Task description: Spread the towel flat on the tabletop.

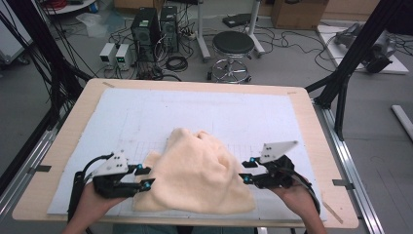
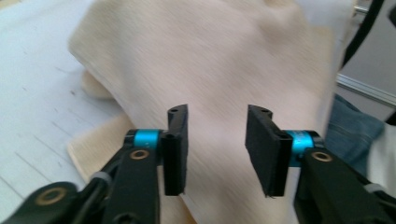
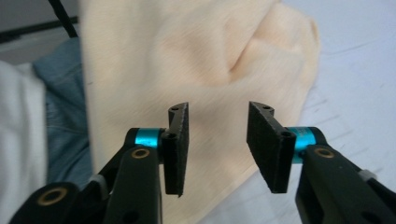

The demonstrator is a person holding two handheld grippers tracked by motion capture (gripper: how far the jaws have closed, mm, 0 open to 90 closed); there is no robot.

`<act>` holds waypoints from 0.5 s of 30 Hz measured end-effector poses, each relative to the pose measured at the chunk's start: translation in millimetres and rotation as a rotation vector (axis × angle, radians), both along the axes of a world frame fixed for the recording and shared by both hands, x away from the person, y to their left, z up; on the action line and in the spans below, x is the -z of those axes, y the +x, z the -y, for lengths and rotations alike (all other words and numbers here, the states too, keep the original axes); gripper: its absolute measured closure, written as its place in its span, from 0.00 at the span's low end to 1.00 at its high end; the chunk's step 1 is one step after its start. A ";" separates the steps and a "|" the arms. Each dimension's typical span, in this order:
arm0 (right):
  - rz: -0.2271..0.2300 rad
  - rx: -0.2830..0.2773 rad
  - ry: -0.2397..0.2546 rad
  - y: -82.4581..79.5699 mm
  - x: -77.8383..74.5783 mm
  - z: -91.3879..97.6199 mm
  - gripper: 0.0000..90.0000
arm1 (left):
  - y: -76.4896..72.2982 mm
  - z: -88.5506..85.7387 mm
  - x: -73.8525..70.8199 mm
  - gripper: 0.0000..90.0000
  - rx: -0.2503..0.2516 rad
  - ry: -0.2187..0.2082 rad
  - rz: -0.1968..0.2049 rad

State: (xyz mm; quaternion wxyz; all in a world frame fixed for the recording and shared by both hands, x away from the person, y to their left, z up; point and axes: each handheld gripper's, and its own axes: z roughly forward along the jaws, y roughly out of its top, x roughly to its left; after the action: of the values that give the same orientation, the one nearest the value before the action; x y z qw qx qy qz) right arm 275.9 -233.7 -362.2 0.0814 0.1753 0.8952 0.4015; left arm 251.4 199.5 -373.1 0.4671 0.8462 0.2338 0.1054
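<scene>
A cream towel [image 1: 195, 175] lies crumpled and partly folded on the white mat [image 1: 146, 112], near the table's front edge. My left gripper [image 1: 144, 176] sits at the towel's left edge, held in a hand. In the left gripper view its jaws [image 2: 216, 140] stand apart with the towel [image 2: 219, 60] beyond them and nothing pinched. My right gripper [image 1: 247, 170] hovers at the towel's right edge. In the right gripper view it [image 3: 217, 140] is open too, with the towel [image 3: 187, 60] hanging past the table edge behind the pads.
The wooden table [image 1: 311, 126] ends just in front of the towel, with the person's jeans [image 2: 350, 135] below it. On the floor behind stand a round stool [image 1: 233, 46] and computer towers [image 1: 146, 27]. Black frame posts [image 1: 350, 58] flank the table.
</scene>
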 end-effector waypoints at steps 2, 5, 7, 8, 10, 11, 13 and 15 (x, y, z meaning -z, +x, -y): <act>0.011 -0.004 -0.010 15.3 2.8 -11.1 0.58 | 19.3 8.8 1.5 0.58 0.002 -0.015 -0.012; 0.012 -0.014 -0.009 38.7 11.5 -23.0 0.55 | 44.4 23.3 8.4 0.52 -0.019 -0.004 -0.005; -0.003 -0.011 -0.008 52.3 18.8 -27.2 0.55 | 57.8 31.5 14.8 0.48 -0.011 0.016 -0.028; -0.023 -0.013 -0.010 58.0 23.1 -28.5 0.54 | 62.9 35.4 19.1 0.48 -0.008 0.023 -0.034; -0.074 -0.021 -0.007 68.9 33.4 -31.9 0.52 | 72.7 41.2 27.9 0.50 0.008 0.039 -0.082; -0.119 -0.025 0.001 73.9 39.7 -34.2 0.50 | 76.4 43.3 32.3 0.56 0.029 0.050 -0.109; -0.203 -0.033 0.006 81.6 51.1 -39.2 0.57 | 79.5 48.4 39.1 0.72 0.054 0.092 -0.129; -0.227 -0.072 0.009 84.0 56.7 -42.2 0.78 | 78.0 52.6 41.6 0.86 0.058 0.122 -0.124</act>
State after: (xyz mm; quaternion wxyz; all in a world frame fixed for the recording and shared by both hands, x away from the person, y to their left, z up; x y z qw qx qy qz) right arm 359.9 -191.5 -418.9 -0.0358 0.1875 0.9026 0.3858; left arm 329.3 146.9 -414.7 0.4023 0.8844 0.2307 0.0533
